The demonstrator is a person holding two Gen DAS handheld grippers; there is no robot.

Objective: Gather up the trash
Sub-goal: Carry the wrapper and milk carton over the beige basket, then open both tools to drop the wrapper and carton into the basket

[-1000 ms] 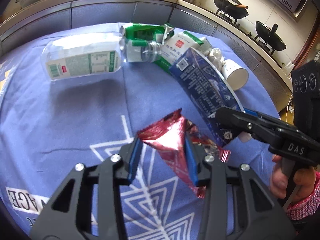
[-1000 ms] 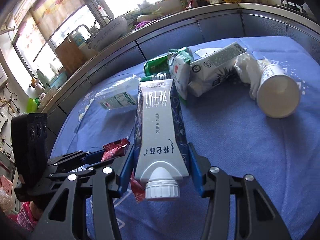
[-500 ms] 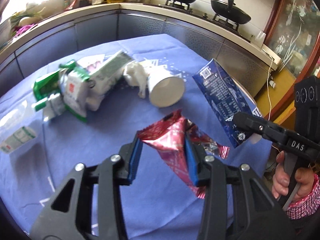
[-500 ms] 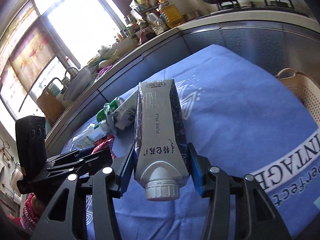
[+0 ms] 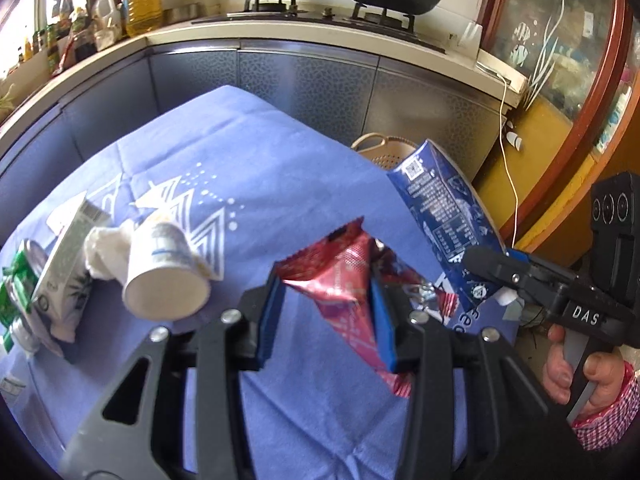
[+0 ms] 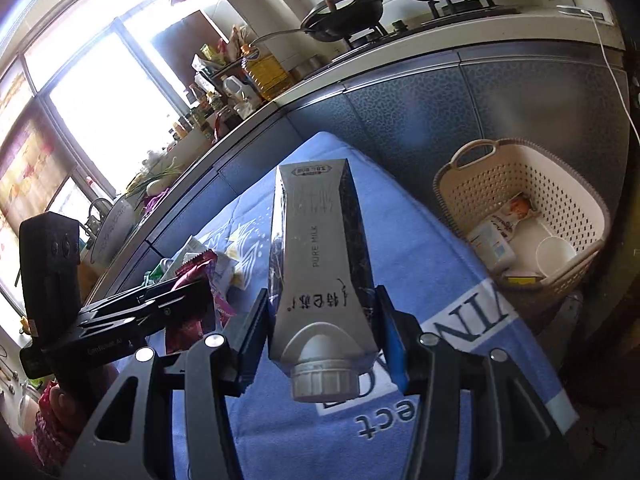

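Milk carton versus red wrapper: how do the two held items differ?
The milk carton is a rigid, boxy pack with a white screw cap; the red wrapper is thin, crinkled foil. The carton sits in the right gripper, the wrapper in the left gripper. The carton looks far bulkier than the wrapper. Both are clamped and held above the blue cloth.

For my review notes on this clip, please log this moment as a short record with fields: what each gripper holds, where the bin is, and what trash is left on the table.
left gripper: shut on red snack wrapper
right gripper: shut on milk carton, cap toward the camera
basket: beige, perforated, on the floor past the table's edge; already holds a few items
table: blue patterned cloth
trash left on table: paper cup on its side, crumpled tissue, grey carton, green packaging
task status: both items held, not yet dropped in
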